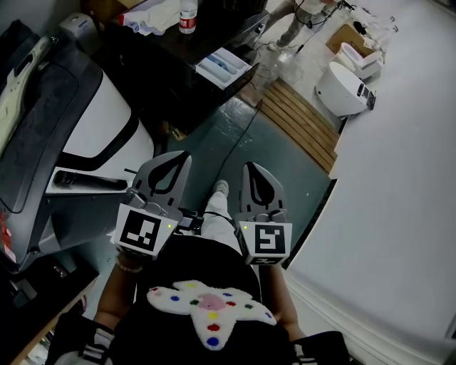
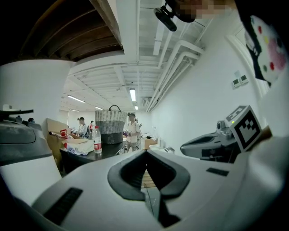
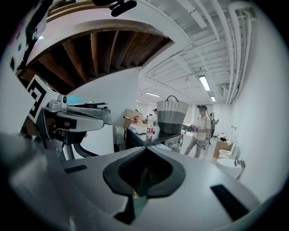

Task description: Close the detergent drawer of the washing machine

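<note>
The washing machine stands at the left of the head view, white with a dark grey top. A white ledge with a dark strip juts from its front; I cannot tell whether this is the detergent drawer. My left gripper is held level in front of my body, to the right of that ledge and apart from it, shut and empty. My right gripper hangs beside it, also shut with nothing in it. In the left gripper view the shut left gripper points into the room past the machine.
A black table behind the machine carries a water bottle, a tray and a woven basket. A wooden slat mat and a toilet lie ahead. A white wall runs along the right. People stand in the distance.
</note>
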`<act>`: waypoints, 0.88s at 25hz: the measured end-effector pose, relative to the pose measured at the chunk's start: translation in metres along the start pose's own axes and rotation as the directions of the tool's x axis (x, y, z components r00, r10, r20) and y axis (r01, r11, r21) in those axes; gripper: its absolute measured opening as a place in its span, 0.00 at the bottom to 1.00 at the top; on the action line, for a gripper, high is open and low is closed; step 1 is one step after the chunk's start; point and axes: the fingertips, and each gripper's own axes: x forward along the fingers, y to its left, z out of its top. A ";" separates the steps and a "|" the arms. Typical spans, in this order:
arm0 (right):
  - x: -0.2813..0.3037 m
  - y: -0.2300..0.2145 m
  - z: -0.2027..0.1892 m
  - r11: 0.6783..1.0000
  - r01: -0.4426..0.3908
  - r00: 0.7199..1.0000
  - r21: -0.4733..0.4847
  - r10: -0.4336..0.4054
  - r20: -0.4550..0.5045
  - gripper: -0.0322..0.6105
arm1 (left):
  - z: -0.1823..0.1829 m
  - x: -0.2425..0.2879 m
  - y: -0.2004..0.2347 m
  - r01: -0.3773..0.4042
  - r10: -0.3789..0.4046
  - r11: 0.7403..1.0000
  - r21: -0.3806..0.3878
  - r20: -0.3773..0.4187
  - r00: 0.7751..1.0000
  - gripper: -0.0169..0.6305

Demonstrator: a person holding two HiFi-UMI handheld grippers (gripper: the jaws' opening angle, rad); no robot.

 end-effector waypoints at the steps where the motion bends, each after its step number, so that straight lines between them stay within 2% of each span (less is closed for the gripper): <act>1: 0.005 -0.004 0.000 1.000 -0.008 1.000 -0.003 0.008 -0.002 0.05 | 0.000 0.006 0.002 -0.008 0.008 1.000 -0.002 -0.001 1.000 0.04; 11: 0.067 -0.058 0.010 0.994 -0.102 0.995 0.022 0.103 -0.009 0.05 | 0.007 0.082 0.019 -0.087 0.087 0.996 -0.023 -0.013 0.996 0.04; 22: 0.130 -0.115 0.021 0.981 -0.193 0.981 0.029 0.193 0.004 0.05 | 0.017 0.152 0.035 -0.194 0.193 0.981 -0.029 -0.022 0.981 0.04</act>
